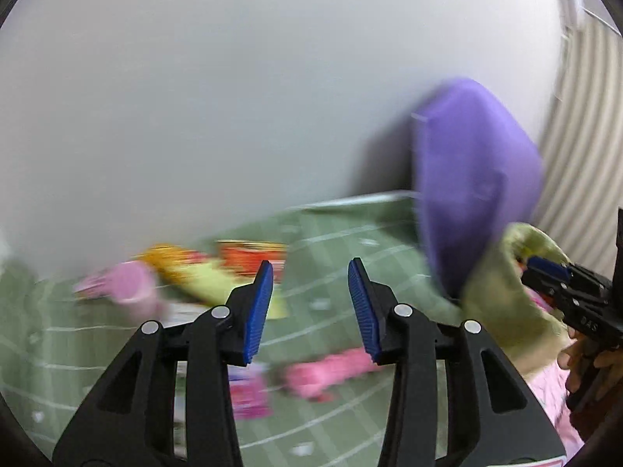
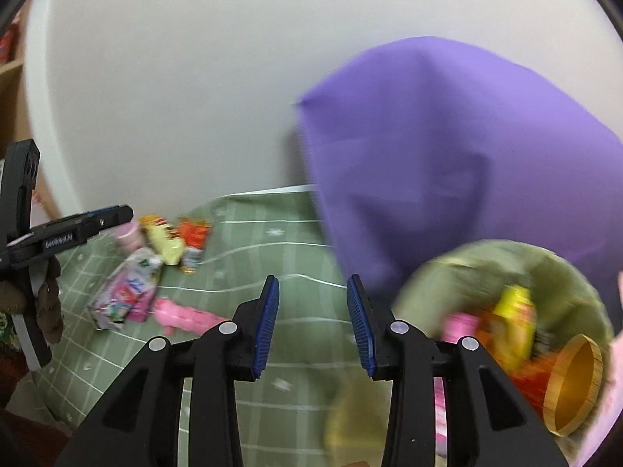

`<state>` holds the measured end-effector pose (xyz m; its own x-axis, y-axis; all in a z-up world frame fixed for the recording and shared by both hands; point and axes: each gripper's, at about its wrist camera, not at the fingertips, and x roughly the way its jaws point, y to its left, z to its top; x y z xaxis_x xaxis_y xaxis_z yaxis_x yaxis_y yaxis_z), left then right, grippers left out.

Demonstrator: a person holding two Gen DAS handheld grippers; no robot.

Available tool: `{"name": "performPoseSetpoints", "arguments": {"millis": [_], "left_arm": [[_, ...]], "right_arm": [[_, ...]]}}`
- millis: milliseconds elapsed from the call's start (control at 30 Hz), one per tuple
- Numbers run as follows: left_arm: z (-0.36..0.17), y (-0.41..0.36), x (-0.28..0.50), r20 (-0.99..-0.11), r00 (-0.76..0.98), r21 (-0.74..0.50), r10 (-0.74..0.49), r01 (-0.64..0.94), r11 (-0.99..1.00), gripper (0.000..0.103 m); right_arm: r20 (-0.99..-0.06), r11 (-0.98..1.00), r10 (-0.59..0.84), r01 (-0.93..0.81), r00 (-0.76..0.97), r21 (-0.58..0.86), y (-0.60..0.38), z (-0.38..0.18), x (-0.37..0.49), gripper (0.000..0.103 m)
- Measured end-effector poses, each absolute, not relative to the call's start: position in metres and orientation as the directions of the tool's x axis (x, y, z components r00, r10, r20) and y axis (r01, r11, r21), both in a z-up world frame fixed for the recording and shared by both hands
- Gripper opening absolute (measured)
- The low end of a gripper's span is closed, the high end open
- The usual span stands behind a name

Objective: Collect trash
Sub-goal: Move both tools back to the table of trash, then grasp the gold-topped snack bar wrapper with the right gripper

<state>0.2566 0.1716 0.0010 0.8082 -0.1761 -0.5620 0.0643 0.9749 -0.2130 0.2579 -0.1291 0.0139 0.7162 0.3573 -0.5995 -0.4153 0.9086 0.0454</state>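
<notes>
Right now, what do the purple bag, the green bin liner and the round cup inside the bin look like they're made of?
Purple bag: probably thin matte fabric or paper, with soft creases; blur leaves it open.
Green bin liner: seemingly thin plastic film, crumpled around the rim.
Round cup: likely bamboo or wood, with a pale banded rim and a smooth amber inside.

A green cloth (image 2: 249, 233) with a white grid carries pink, yellow and orange wrappers (image 2: 155, 264) at far left. A plain purple bag (image 2: 447, 148) stands right, beside an olive-green bag (image 2: 467, 268).

Purple pillow (image 2: 447, 148) leans on white wall (image 2: 175, 78) over green checked sheet (image 2: 300, 264).
</notes>
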Motion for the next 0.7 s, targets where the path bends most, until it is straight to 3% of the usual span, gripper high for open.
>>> {"name": "performPoseSetpoints", "arguments": {"millis": [100, 200, 300, 700], "left_arm": [[-0.006, 0.217, 0.249, -0.576, 0.813, -0.206, -0.085, -0.044, 0.978, 0.04], [-0.01, 0.26, 0.239, -0.589, 0.808, -0.204, -0.002, -0.147, 0.968, 0.041], [-0.019, 0.297, 0.229, -0.601, 0.797, -0.218, 0.061, -0.238, 0.946, 0.044], [-0.053, 0.354, 0.232, -0.645, 0.757, -0.258, 0.102, -0.342, 0.904, 0.044]], "right_arm": [[-0.61, 0.865, 0.427, -0.499, 0.668, 0.059, -0.093, 0.005, 0.269, 0.036], [-0.628, 0.806, 0.493, -0.588, 0.602, 0.068, -0.048, -0.003, 0.283, 0.045], [-0.639, 0.746, 0.535, -0.664, 0.552, 0.051, -0.007, -0.007, 0.293, 0.045], [-0.756, 0.566, 0.53, -0.824, 0.386, -0.024, 0.115, -0.054, 0.344, 0.045]]}}
